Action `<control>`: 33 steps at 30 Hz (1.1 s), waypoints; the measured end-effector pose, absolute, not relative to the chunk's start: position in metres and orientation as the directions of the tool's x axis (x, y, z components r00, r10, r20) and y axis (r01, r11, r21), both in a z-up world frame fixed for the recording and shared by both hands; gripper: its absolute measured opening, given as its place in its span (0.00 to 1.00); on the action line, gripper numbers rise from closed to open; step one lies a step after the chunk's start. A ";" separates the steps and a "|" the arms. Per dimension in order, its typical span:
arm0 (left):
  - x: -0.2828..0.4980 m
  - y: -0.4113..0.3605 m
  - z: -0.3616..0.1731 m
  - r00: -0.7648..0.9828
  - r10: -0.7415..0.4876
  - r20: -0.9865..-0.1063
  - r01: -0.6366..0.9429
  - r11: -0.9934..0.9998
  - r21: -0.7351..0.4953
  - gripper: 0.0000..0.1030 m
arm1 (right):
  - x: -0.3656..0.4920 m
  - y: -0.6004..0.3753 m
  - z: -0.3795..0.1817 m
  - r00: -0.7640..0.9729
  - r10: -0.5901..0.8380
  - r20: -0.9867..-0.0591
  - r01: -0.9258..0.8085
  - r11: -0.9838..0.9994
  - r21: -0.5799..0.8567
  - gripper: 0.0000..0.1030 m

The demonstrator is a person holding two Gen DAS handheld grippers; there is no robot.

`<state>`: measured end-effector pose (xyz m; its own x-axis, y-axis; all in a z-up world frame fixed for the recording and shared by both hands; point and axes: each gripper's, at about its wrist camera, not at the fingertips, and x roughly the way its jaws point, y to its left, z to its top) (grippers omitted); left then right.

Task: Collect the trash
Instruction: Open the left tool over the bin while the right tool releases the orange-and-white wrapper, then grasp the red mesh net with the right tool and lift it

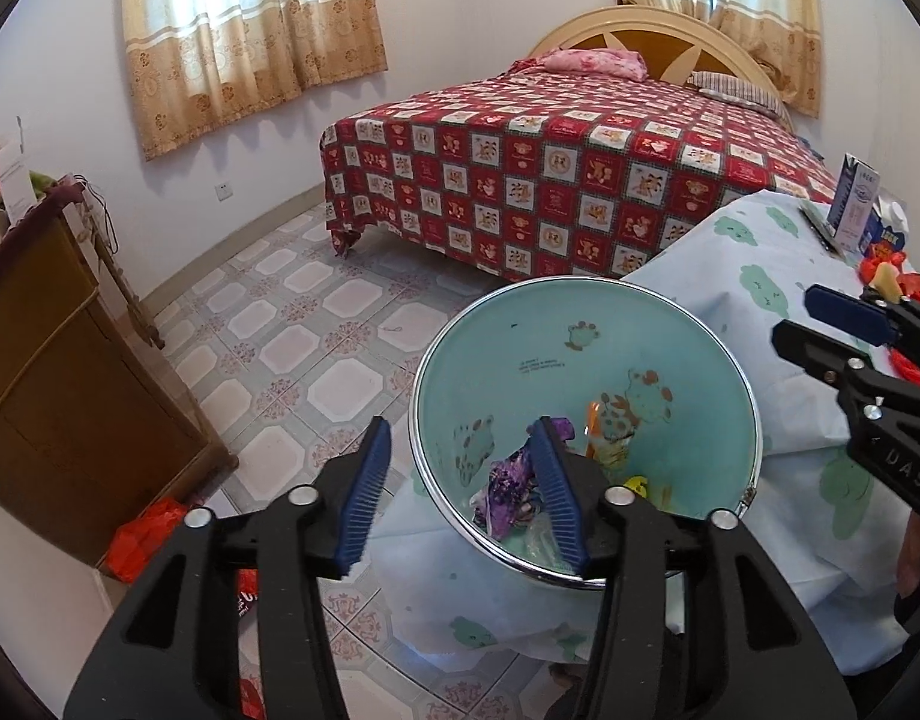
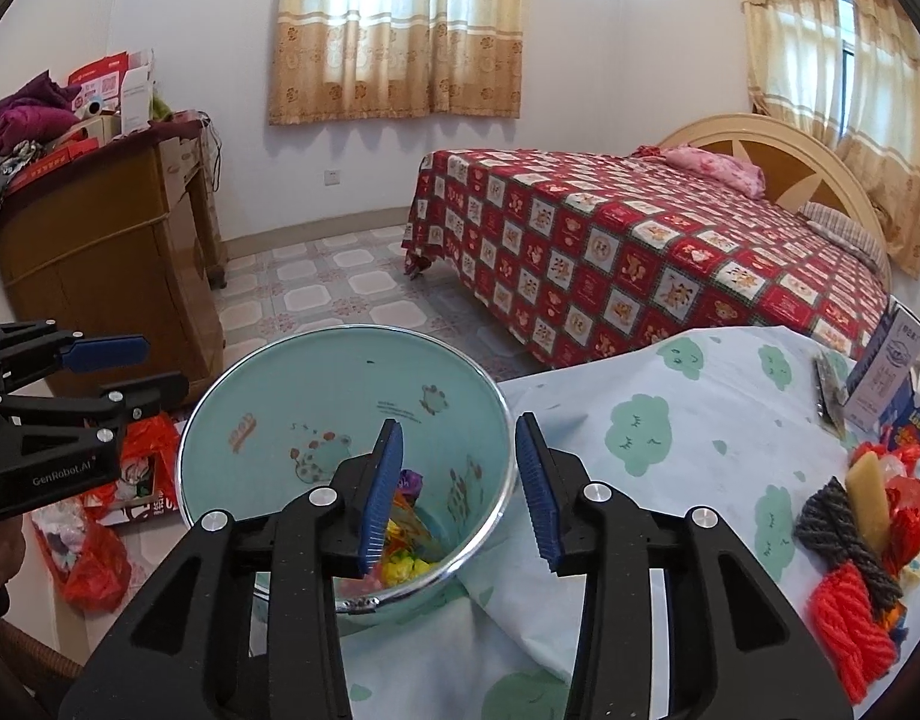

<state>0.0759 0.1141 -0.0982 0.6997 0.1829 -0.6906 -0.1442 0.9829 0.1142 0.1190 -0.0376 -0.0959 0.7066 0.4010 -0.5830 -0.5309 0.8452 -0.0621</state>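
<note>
**Mia:** Over the edge of the surface (image 2: 688, 420) with the cloud cloth sits the teal trash bin (image 2: 267, 396). Candy wrappers (image 2: 408, 561) lie at the bottom, yellow and purple ones.

**Ben:** What are the two grippers doing?

**Mia:** The left gripper (image 1: 460, 492) has its jaws partly open, one on each side of the bin's rim. Nothing is pinched. The right gripper (image 2: 460, 492) has its jaws partly open over the rim too, and it holds nothing.

**Ben:** Is more trash left?

**Mia:** I think so. Red crinkly wrappers (image 2: 907, 495) lie on the surface at the right, near the red and grey yarn (image 2: 850, 576) and the milk cartons (image 2: 886, 378).

**Ben:** How will a wrapper feel?

**Mia:** Very light, thin and crinkly, I guess. It may slip or stick to a pad. Pinch a bit that stands up, not the flat part, or the cloth could come up too.

**Ben:** And the cartons?

**Mia:** Stiffer. If empty, they tip over easily. Grab them across the narrow sides.
</note>
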 end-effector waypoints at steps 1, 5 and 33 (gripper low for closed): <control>0.076 0.115 -0.098 0.700 0.185 -0.690 -0.146 0.983 0.115 0.58 | 0.117 -0.042 -0.095 0.711 0.395 -0.582 -0.523 0.850 -0.061 0.40; 0.073 0.112 -0.101 0.696 0.175 -0.697 -0.133 0.984 0.115 0.63 | 0.107 -0.071 -0.093 0.734 0.352 -0.581 -0.473 0.879 -0.066 0.45; 0.062 0.062 -0.125 0.666 0.128 -0.735 -0.002 0.985 0.170 0.67 | 0.101 -0.258 -0.130 0.673 0.073 -0.736 -0.232 0.966 -0.117 0.10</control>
<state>0.0618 0.0616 -0.1248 0.6663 0.1282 -0.7346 -0.0025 0.9855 0.1697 0.1010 -0.2577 -0.1300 0.6733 0.0726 -0.7358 -0.2320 0.9657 -0.1170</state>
